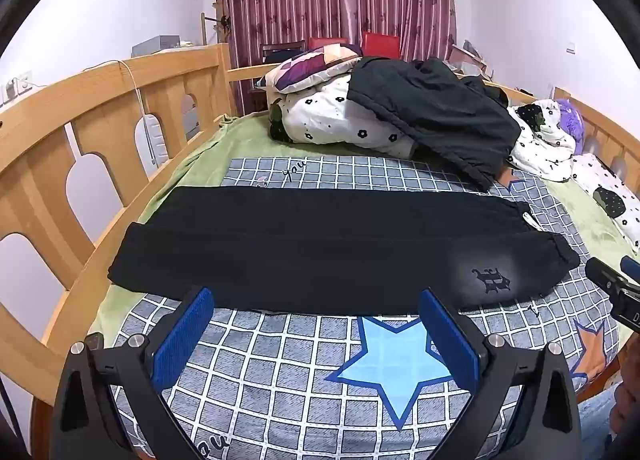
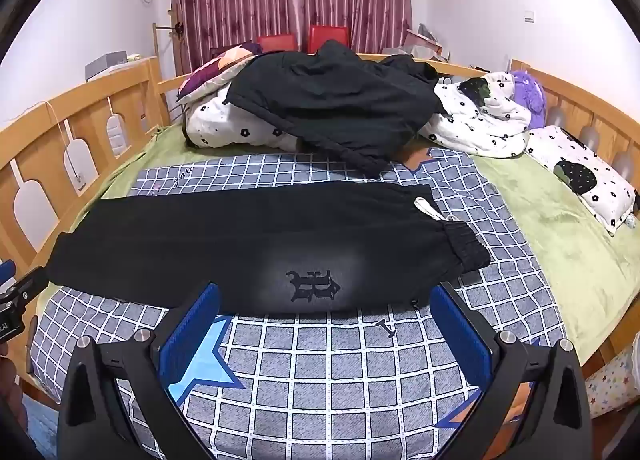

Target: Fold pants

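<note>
Black pants (image 1: 320, 248) lie flat across the checked blanket, legs doubled over each other, waistband to the right and a dark emblem (image 1: 491, 280) near the front edge. They also show in the right wrist view (image 2: 260, 248), with the elastic waistband (image 2: 466, 246) and a white drawstring (image 2: 430, 210). My left gripper (image 1: 316, 300) is open and empty, just short of the pants' near edge. My right gripper (image 2: 326, 300) is open and empty, in front of the emblem (image 2: 314, 286). The right gripper also shows at the left wrist view's right edge (image 1: 616, 292).
A grey checked blanket with blue stars (image 1: 392, 360) covers a green sheet (image 2: 560, 220). A heap of white flowered quilt and dark clothes (image 1: 420, 112) lies behind the pants. Wooden bed rails (image 1: 120, 108) run along the left and far sides. A pillow (image 2: 584, 180) lies at right.
</note>
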